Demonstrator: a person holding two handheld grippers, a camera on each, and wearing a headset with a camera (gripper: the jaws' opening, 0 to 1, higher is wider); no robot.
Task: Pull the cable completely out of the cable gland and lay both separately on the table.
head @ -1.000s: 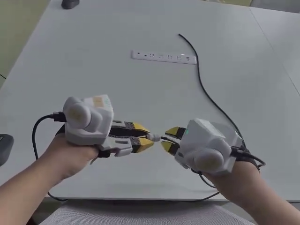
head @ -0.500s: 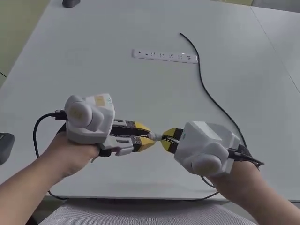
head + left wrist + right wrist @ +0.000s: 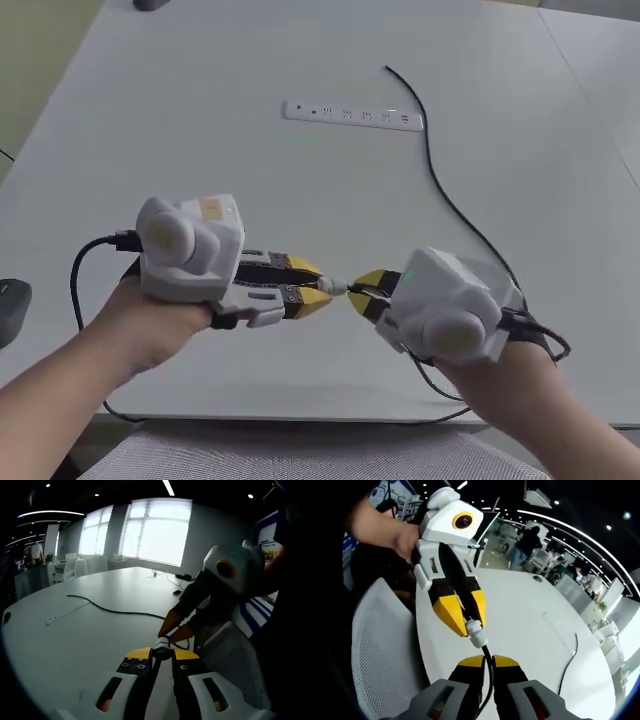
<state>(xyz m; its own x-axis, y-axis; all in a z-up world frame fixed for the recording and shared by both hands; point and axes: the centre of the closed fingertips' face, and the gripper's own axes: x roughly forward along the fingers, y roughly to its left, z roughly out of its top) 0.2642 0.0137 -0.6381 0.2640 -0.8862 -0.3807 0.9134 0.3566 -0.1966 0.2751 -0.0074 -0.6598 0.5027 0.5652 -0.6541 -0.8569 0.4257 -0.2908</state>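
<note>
Over the near edge of the white table (image 3: 300, 190) we hold both tools tip to tip; our left gripper (image 3: 318, 288) is clamped on the white cable gland (image 3: 161, 649); our right gripper (image 3: 362, 293) pinches the black cable (image 3: 489, 674) just beside it.

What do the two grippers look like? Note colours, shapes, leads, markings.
The left gripper and right gripper have boxy white housings, black jaws with yellow tips, and a black lead behind each. The left bears a yellowish label; the right a green light.
</note>
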